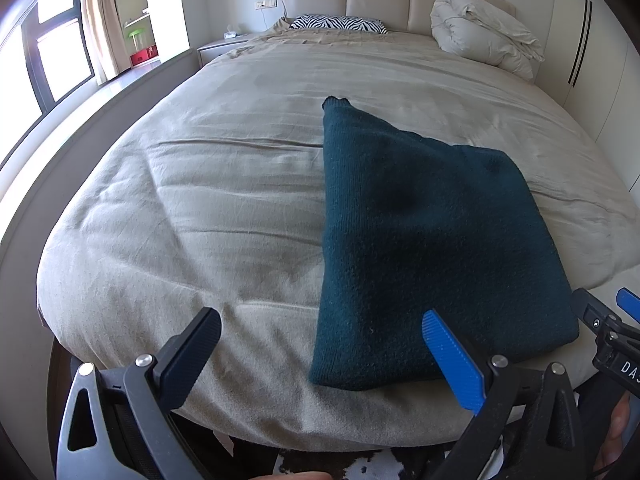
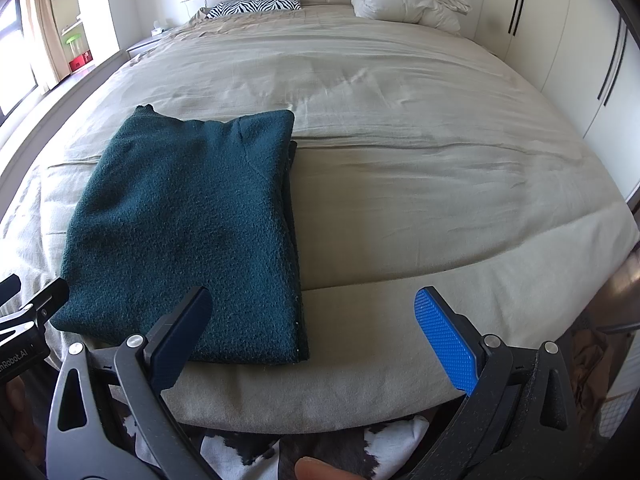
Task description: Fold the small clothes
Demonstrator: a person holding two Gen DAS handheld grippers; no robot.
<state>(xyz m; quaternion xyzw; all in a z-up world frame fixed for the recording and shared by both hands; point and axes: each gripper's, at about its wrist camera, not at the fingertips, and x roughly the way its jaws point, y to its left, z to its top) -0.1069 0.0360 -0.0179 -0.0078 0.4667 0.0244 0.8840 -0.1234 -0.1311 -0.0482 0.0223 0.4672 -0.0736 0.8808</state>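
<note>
A dark teal knit garment [image 1: 420, 240] lies folded flat on the beige bed [image 1: 224, 184], near its front edge; it also shows in the right wrist view [image 2: 192, 224]. My left gripper [image 1: 320, 340] is open and empty, held at the bed's front edge, with its blue finger [image 1: 452, 360] over the garment's near left corner. My right gripper [image 2: 316, 332] is open and empty, just right of the garment's near right corner, with its dark finger [image 2: 180, 336] over the fabric. A cuff-like end [image 1: 336, 101] sticks out at the garment's far left corner.
A bundled white duvet [image 1: 484, 28] and a zebra-print pillow [image 1: 340, 23] lie at the headboard. White wardrobe doors [image 2: 560, 40] stand to the right, a window [image 1: 52, 48] and shelves to the left. A black-and-white hide rug [image 2: 240, 452] lies on the floor below the grippers.
</note>
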